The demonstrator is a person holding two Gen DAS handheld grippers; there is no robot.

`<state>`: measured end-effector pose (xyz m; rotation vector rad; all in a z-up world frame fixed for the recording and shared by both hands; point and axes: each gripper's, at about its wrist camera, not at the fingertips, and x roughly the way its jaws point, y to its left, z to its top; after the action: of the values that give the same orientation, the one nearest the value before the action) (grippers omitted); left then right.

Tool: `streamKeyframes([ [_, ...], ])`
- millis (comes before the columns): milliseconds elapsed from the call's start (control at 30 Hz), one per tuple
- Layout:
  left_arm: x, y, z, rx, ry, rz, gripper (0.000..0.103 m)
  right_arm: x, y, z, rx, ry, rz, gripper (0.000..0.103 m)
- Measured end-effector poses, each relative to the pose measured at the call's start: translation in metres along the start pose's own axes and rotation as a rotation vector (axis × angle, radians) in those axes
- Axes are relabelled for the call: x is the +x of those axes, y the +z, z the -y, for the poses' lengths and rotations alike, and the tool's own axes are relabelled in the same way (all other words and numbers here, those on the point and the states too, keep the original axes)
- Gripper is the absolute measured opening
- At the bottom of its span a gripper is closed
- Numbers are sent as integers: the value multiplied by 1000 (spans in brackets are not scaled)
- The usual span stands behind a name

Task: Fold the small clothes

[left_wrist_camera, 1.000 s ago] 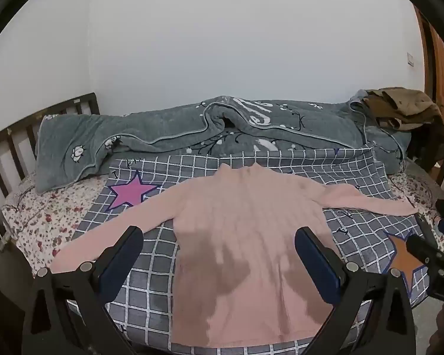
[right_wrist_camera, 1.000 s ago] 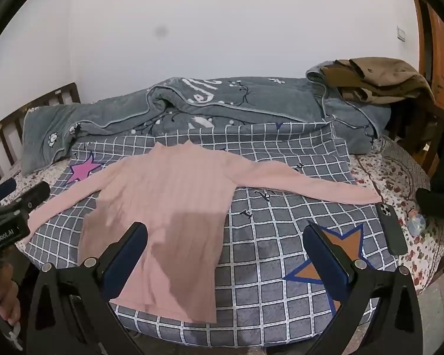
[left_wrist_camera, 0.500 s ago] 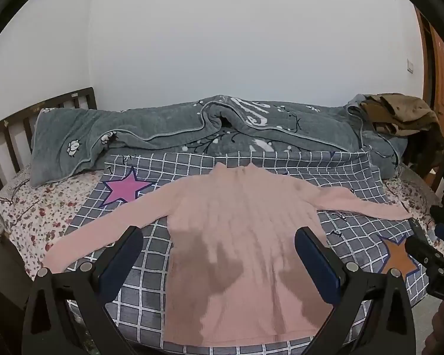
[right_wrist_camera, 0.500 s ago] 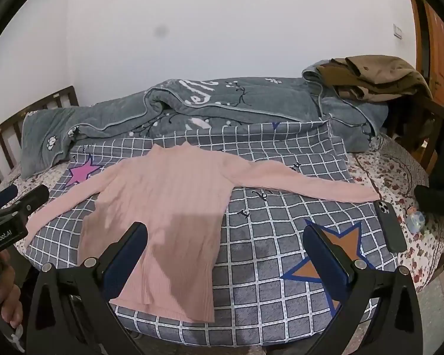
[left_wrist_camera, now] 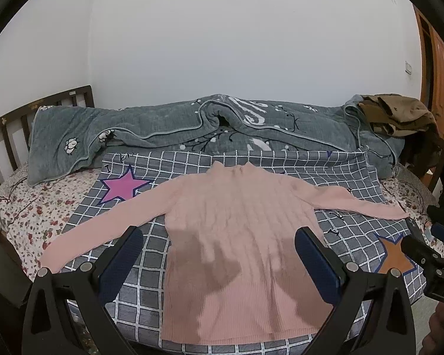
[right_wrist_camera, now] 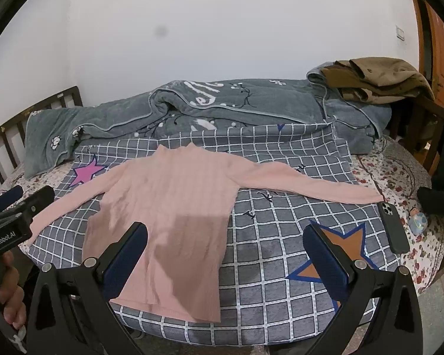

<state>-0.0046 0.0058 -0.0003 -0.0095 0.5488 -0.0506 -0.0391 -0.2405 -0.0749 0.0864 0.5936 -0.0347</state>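
We find the pink ribbed long-sleeved sweater (left_wrist_camera: 239, 230) spread flat, frame centre, on the grey checked blanket (right_wrist_camera: 281, 236). Left gripper (left_wrist_camera: 219, 254) and right gripper (right_wrist_camera: 228, 251) hover wide, empty. Folding apparently unstarted; next, we seize a sleeve.

A home bedroom: a bed (left_wrist_camera: 20, 207) with wooden headboard (left_wrist_camera: 6, 136), rumpled grey quilt (right_wrist_camera: 192, 109) and a wooden door (right_wrist_camera: 441, 47).

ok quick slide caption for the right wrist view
Open right gripper above a pink sweater spread flat on the checked blanket.
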Motion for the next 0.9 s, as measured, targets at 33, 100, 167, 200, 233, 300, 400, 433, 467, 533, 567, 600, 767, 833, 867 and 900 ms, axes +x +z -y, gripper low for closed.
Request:
streamKeyframes([
  [33, 0, 1, 0, 0, -1, -2, 103, 0, 0, -1, -1, 1, -1, 103],
  [100, 0, 1, 1, 0, 0, -3, 103, 0, -2, -2, -5, 2, 2, 103],
  [167, 0, 0, 1, -3, -3, -2, 103, 0, -3, -3, -7, 4, 1, 103],
  [200, 1, 0, 0, -6, -4, -2, 103, 0, -3, -3, -6, 5, -1, 103],
  [233, 1, -1, -1, -7, -2, -2, 103, 1, -3, -3, -5, 5, -1, 103],
  [300, 1, -1, -2, -10, 7, 1, 103, 1, -3, -2, -1, 7, -2, 103],
  [400, 2, -3, -4, -11, 11, 0, 103, 1, -3, -3, -1, 9, -1, 103],
  [433, 2, -3, -3, -12, 12, 0, 103, 1, -3, -3, -1, 8, 0, 103],
  [467, 2, -3, -4, -13, 12, 1, 103, 1, -3, -4, -1, 8, 2, 103],
  [533, 2, -4, -5, -20, 10, 6, 103, 1, -3, -5, -1, 9, 4, 103],
  [567, 2, -4, -5, -24, 8, 7, 103, 1, -3, -5, -3, 10, 4, 103],
  [600, 2, -4, -6, -25, 8, 7, 103, 1, -3, -6, -6, 10, 6, 103],
  [767, -1, -3, -8, -12, 13, 18, 103, -4, -3, -11, -26, 9, 38, 103],
  [833, -2, -2, -8, -14, 14, 21, 103, -5, -3, -13, -29, 12, 44, 103],
  [867, -3, -2, -8, -16, 13, 23, 103, -5, -2, -14, -32, 14, 44, 103],
  [900, -4, -1, -8, -19, 14, 26, 103, -5, -2, -15, -35, 14, 45, 103],
])
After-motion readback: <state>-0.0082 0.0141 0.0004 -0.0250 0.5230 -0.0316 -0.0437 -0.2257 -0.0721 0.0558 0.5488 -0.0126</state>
